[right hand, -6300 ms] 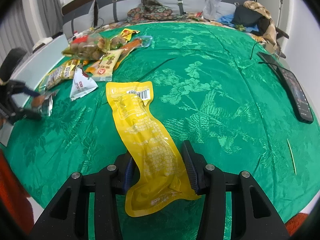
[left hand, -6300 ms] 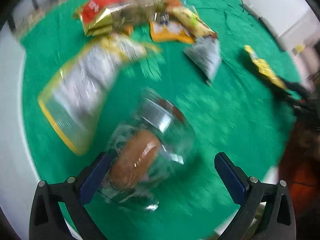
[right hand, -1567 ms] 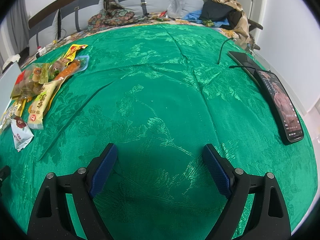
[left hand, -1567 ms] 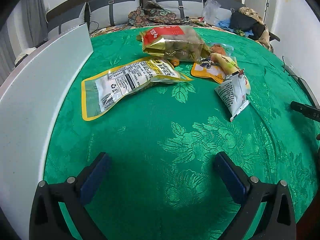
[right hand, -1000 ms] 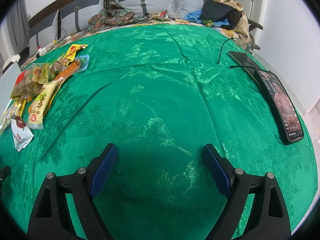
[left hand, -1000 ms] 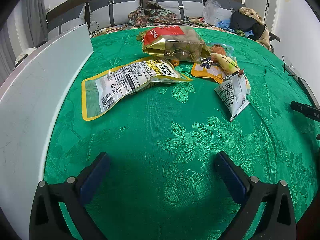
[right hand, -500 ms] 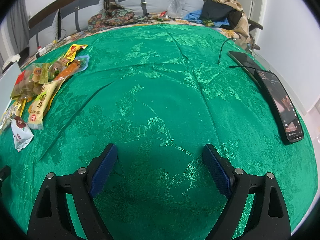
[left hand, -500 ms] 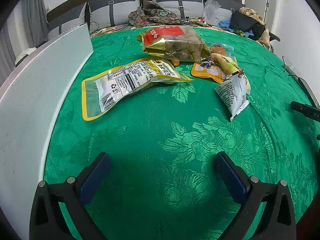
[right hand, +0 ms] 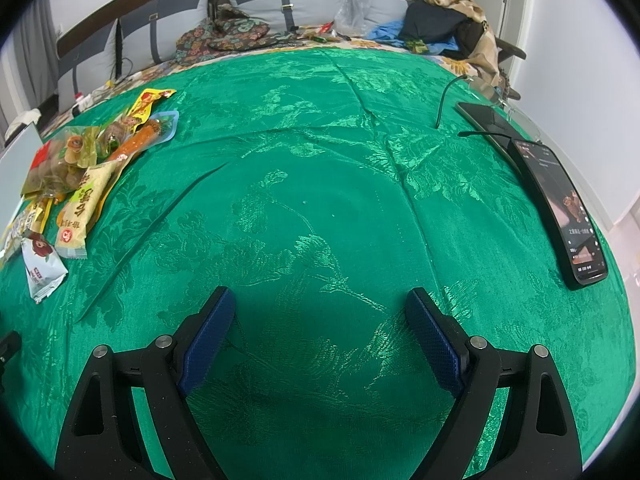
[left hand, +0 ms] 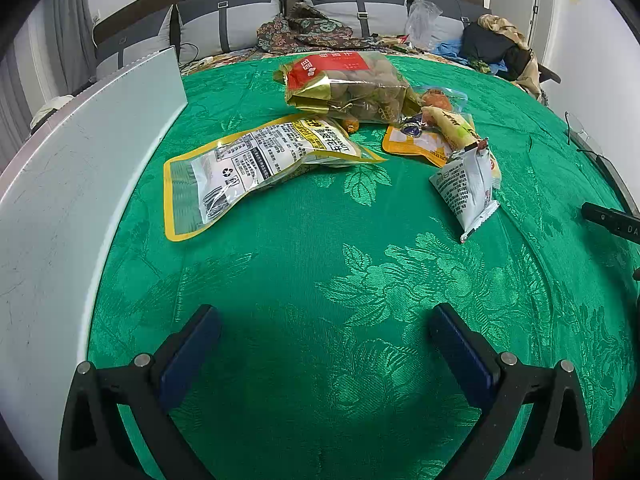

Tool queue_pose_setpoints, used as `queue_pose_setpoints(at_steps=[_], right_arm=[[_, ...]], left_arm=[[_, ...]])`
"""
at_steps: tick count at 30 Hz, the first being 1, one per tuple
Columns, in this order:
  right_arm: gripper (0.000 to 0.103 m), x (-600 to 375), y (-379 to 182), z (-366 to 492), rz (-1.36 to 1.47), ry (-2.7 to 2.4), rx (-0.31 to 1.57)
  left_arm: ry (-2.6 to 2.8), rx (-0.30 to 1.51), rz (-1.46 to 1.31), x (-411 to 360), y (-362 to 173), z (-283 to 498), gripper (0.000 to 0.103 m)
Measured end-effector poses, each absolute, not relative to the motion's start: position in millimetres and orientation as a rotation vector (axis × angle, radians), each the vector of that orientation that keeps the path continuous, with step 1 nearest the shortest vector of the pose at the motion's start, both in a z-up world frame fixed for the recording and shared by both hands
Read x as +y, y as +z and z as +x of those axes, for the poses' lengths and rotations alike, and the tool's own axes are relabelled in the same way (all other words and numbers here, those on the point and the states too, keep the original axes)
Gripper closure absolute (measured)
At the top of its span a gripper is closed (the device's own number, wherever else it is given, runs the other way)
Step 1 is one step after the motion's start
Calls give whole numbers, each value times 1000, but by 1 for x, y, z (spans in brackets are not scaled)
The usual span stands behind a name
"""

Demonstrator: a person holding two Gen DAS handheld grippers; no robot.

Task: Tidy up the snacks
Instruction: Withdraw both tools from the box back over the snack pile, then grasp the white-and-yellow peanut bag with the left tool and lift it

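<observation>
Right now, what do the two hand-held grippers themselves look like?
The left hand-held gripper and the right hand-held gripper match: matte black angular plastic finger arms with triangular cut-outs and silver round screw heads, tipped with dark blue textured pads. No cables, markings or sleeves show.

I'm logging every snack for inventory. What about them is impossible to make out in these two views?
- Left wrist view: the orange pouch is partly covered by the long yellow snack stick, so its label is hidden.
- Left wrist view: a round orange item sits half behind the red-and-gold bag.
- Right wrist view: the peanut pouch is cut off by the left edge.
</observation>
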State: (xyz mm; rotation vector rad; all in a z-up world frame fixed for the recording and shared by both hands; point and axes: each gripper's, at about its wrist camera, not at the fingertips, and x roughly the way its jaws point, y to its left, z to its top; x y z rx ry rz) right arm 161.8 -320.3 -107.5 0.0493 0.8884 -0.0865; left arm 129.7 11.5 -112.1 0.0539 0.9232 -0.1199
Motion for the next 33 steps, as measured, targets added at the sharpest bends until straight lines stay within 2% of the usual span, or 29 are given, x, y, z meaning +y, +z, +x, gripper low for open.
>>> queue_pose_setpoints(at_steps=[26,33], right_arm=[[13,-320,-108,162,51,-85,890],[13,-320,-107,162,52,-85,890]], left_arm=[[-122,926,53,11,-113,130,0],[-140,998,62,19,-109,131,0]])
